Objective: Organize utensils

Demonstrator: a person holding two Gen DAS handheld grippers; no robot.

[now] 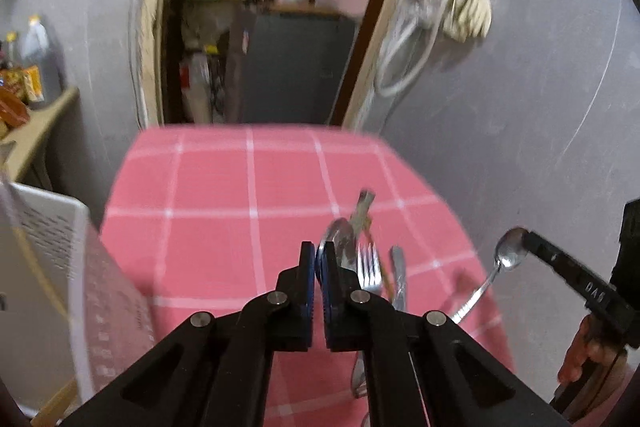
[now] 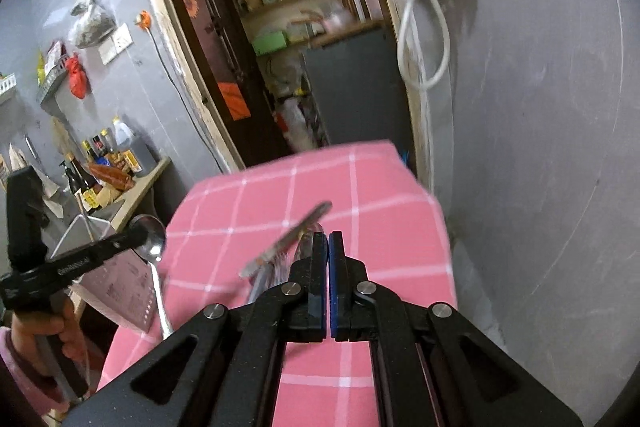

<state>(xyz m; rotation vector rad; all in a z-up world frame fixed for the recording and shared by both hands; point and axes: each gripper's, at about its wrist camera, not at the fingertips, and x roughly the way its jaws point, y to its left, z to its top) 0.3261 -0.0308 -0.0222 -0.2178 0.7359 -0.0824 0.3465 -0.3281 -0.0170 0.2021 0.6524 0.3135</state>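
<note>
Above the near part of the pink checked table (image 1: 224, 187), the left gripper (image 1: 319, 265) is clamped on a large spoon (image 1: 341, 242) at its neck, bowl up. Off the table's right edge, the right gripper (image 1: 525, 238) grips a small spoon (image 1: 509, 254) by its bowl. A fork (image 1: 370, 267) and a knife (image 1: 398, 279) lie on the table's near right part. A white perforated basket (image 1: 48, 247) stands at the table's left edge.

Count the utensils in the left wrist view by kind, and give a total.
Spoons: 2 (left spoon, right spoon)
Forks: 1 (fork)
Too blurred to name: 2 (far piece, near piece)
Total: 5
</note>
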